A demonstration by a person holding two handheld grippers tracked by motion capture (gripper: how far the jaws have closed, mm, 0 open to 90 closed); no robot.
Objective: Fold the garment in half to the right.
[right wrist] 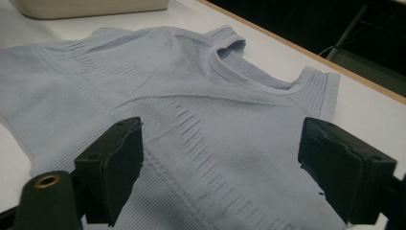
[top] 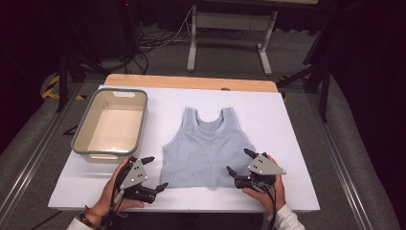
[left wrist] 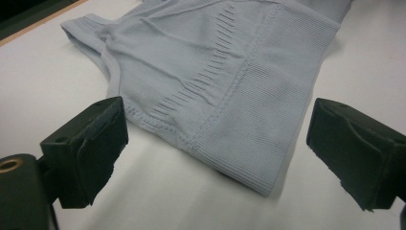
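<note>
A light blue ribbed tank top (top: 205, 149) lies flat in the middle of the white board, straps toward the far side. My left gripper (top: 155, 173) is open just off the top's near left hem corner (left wrist: 249, 167), its jaws spread to either side of that corner with nothing between them. My right gripper (top: 240, 162) is open at the top's right side, and its jaws stand wide apart over the fabric (right wrist: 215, 143). A hand holds each gripper at the near edge of the table.
A beige tub with a grey rim (top: 81, 143) stands empty at the left of the white board (top: 287, 115). The wooden table edge (top: 191, 82) runs along the far side. Beyond it are stand legs and cables on the floor.
</note>
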